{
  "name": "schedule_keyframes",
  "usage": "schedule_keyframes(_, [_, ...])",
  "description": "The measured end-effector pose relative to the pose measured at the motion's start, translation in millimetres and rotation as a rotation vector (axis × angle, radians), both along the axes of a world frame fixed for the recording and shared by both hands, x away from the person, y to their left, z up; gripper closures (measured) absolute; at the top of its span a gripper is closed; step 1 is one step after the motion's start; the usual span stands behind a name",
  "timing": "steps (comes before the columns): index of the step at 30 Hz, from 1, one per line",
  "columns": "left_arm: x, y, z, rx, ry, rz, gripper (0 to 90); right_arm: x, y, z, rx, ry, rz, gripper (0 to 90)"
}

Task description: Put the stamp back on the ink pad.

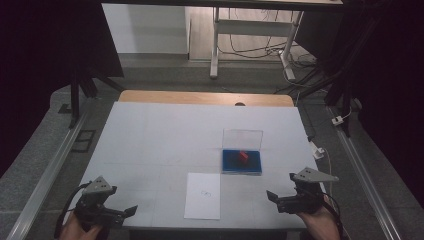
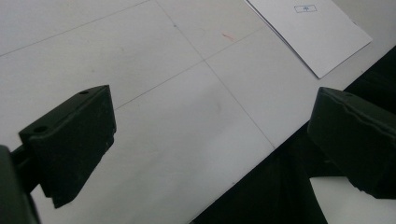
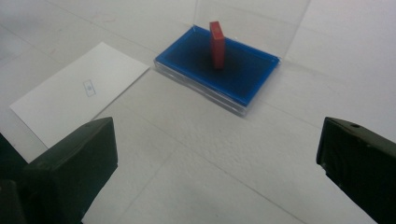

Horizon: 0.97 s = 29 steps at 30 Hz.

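Both grippers rest at the table's [image 1: 150,130] near edge in the high view, left gripper [image 1: 131,210] and right gripper [image 1: 270,195] empty with jaws apart; the red block [image 1: 243,156] stands in the blue tray [image 1: 227,162], likelier the right gripper's reach. Left gripper view: spread jaws, paper sheet [image 2: 299,32] ahead. Right gripper view: wide jaws frame the upright block [image 3: 216,44], ahead and slightly left.

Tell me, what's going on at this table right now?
A person holds the left gripper and the right gripper near the front edge of the white table, both open and empty. Nothing is being handled. A red block stands upright on a blue ink pad in a clear case with its lid raised. A sheet of paper lies beside it.
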<state>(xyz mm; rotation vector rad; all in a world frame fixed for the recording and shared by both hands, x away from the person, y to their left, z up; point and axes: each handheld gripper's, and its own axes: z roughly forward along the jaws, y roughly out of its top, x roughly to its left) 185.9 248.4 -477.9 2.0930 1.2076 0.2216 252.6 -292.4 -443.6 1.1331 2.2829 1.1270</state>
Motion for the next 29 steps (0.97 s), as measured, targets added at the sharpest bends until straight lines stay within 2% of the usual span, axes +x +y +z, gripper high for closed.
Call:
schedule_keyframes(16, [-0.3,0.3,-0.1,0.0,-0.001,0.002,1.5,-18.7,-29.9,-8.2,-0.002,0.041,-0.076,0.0])
schedule_keyframes(22, [-0.5,0.5,-0.3,-0.001,-0.001,0.002,1.5,-23.8,-31.6,-11.6,-0.036,0.067,-0.081,0.0])
schedule_keyframes(29, [0.4,0.1,0.1,-0.004,0.0,0.002,1.5,-23.6,-31.9,-13.0,-0.041,0.085,-0.089,0.0])
